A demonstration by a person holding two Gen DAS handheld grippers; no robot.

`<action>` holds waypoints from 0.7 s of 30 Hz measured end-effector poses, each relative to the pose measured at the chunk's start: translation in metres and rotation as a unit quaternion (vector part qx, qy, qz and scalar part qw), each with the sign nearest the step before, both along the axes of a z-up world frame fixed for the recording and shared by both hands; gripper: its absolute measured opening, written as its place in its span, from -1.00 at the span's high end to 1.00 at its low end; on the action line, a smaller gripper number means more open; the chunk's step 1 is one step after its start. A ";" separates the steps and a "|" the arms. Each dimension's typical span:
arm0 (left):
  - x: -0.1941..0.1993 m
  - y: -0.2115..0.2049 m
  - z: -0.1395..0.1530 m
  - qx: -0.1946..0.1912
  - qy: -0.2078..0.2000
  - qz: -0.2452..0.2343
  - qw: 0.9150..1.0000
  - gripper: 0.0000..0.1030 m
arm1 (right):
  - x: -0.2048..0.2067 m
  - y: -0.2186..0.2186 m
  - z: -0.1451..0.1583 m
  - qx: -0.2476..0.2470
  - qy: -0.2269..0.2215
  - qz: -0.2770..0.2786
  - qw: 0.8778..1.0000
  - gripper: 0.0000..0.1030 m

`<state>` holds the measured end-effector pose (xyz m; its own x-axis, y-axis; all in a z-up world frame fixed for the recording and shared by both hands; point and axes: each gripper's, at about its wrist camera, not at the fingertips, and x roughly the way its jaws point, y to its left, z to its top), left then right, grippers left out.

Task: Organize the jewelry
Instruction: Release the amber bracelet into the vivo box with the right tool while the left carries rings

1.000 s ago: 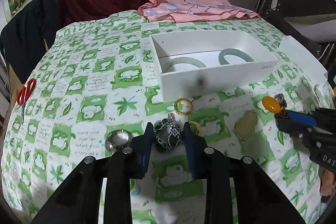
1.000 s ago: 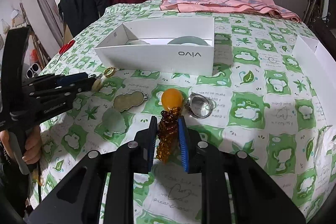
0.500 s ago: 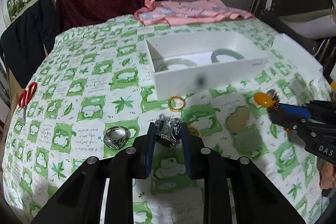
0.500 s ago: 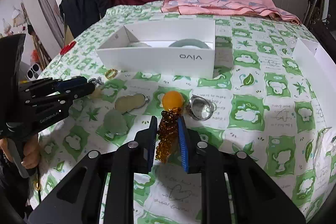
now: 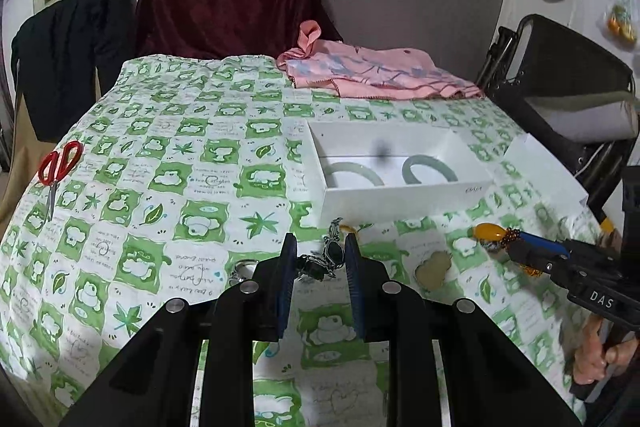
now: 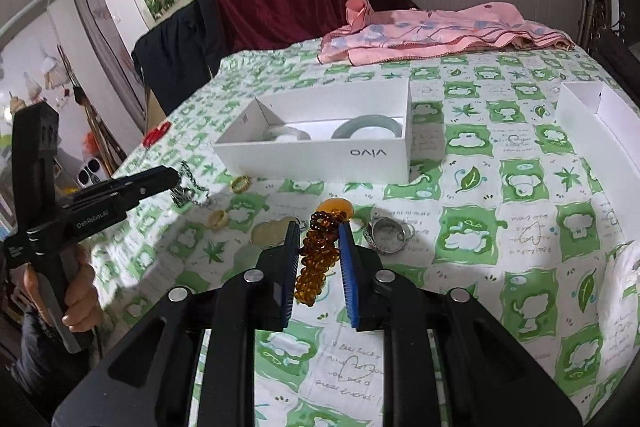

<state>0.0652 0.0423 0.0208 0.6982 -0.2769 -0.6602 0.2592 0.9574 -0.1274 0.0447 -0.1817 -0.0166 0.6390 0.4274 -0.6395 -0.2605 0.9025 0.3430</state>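
Chain (image 5: 326,259) pinched in left claw (image 5: 320,259) — beads (image 6: 318,255) in right claw (image 6: 320,251).

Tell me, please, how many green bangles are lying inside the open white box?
2: one bangle in the box's left half, the other bangle in its right half. The near wall may hide more.

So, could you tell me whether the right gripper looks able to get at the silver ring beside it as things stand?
Probably not yet. The silver ring lies uncovered just right of the right gripper, but its jaws are shut on the amber bead string, which would need setting down first.
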 end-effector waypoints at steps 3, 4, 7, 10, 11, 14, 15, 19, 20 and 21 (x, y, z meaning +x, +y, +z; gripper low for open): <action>0.003 -0.005 0.009 -0.002 -0.006 0.000 1.000 0.53 | 0.001 -0.006 0.006 0.015 -0.002 -0.008 1.000 0.63; 0.004 -0.006 0.012 -0.004 -0.007 -0.001 1.000 0.53 | 0.001 -0.007 0.009 0.021 -0.004 -0.010 1.000 0.63; 0.012 -0.013 0.025 -0.010 -0.016 -0.004 1.000 0.53 | 0.008 -0.011 0.023 0.035 -0.011 -0.014 0.999 0.63; 0.024 -0.026 0.042 -0.014 -0.028 -0.006 1.000 0.53 | 0.024 -0.009 0.044 0.033 -0.025 -0.015 0.999 0.63; 0.030 -0.030 0.048 -0.016 -0.031 -0.007 0.999 0.53 | 0.030 -0.007 0.048 0.031 -0.028 -0.013 0.999 0.63; 0.043 -0.042 0.059 -0.018 -0.040 -0.007 0.999 0.53 | 0.053 -0.001 0.055 0.022 -0.027 -0.012 0.999 0.63; 0.049 -0.047 0.061 -0.015 -0.044 -0.005 0.999 0.53 | 0.062 0.001 0.054 0.019 -0.023 -0.013 0.999 0.63; 0.070 -0.057 0.051 -0.017 -0.029 -0.005 0.999 0.53 | 0.087 0.006 0.039 0.012 -0.002 -0.018 1.000 0.63; 0.073 -0.058 0.046 -0.016 -0.024 -0.004 1.000 0.53 | 0.093 0.006 0.034 0.012 0.005 -0.022 1.000 0.63; 0.078 -0.058 0.039 -0.012 -0.015 -0.004 1.000 0.52 | 0.098 0.006 0.029 0.012 0.011 -0.024 1.000 0.63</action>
<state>0.1435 -0.0162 0.0594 0.7159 -0.2979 -0.6314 0.2701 0.9522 -0.1430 0.1423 -0.1758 0.0121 0.6453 0.4116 -0.6436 -0.2091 0.9054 0.3694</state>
